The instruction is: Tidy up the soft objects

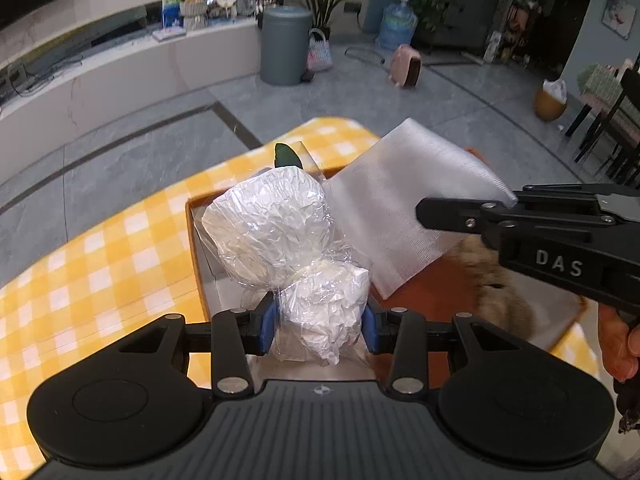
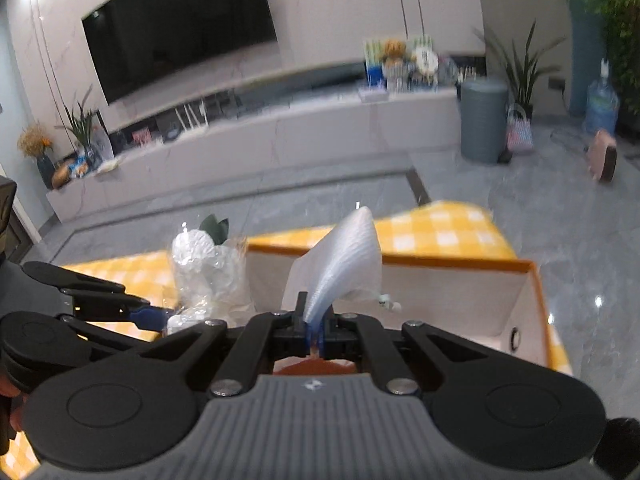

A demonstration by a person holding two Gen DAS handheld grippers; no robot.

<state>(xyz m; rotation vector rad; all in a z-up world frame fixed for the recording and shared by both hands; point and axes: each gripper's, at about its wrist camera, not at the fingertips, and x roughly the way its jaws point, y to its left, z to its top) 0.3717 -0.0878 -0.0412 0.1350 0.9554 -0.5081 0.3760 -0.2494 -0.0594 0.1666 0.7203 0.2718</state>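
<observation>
Left wrist view: left claw clamped on crinkly white cellophane-wrapped bundle over orange-rimmed box. Right claw pinches white foam sheet. Both light, compressible; grip narrow neck, sheet edge.

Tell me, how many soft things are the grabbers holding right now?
2. The left gripper squeezes the crinkly plastic-wrapped bundle above the orange box. The right gripper pinches the white foam sheet over that box. More may be hidden inside.

yellow-checked tablecloth, orange-rimmed box
</observation>
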